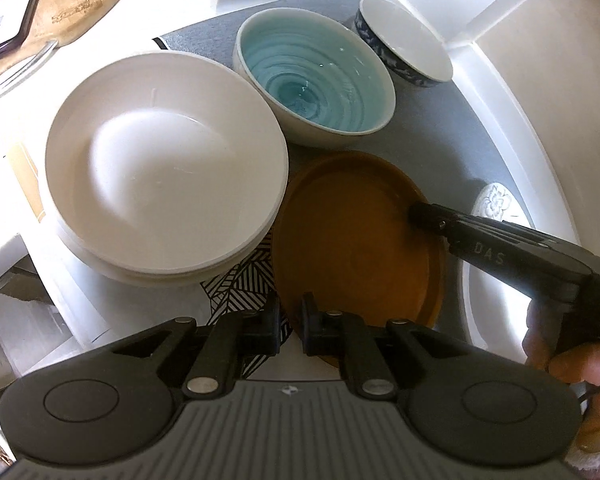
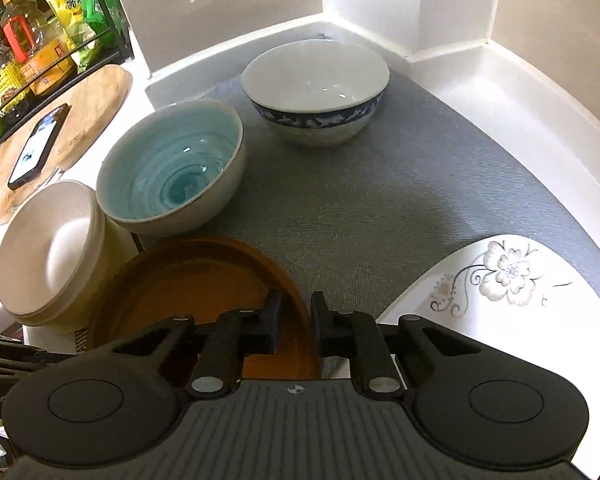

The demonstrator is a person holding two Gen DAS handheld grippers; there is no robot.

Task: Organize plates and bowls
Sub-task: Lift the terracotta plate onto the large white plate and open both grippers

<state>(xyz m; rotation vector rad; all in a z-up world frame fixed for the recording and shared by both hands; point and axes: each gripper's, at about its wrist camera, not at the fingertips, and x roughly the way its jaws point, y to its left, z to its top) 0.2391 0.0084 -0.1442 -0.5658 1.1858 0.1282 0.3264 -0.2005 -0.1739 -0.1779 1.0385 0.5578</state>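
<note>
A brown plate (image 1: 356,240) (image 2: 196,284) lies on the grey mat, and both grippers straddle its rim. My left gripper (image 1: 291,326) is shut on its near-left rim. My right gripper (image 2: 296,322) is shut on its right rim and shows in the left wrist view (image 1: 424,214). A stack of white bowls (image 1: 164,160) (image 2: 48,256) stands left of the plate. A blue-glazed bowl (image 1: 316,80) (image 2: 172,172) and a blue-patterned white bowl (image 1: 404,36) (image 2: 316,88) stand behind. A flowered white plate (image 2: 500,280) (image 1: 496,204) lies at the right.
The grey mat (image 2: 360,200) covers a white counter corner with walls behind and to the right. A wooden board (image 2: 96,96) with a phone (image 2: 40,144) lies at the left, beside a rack of groceries (image 2: 28,40).
</note>
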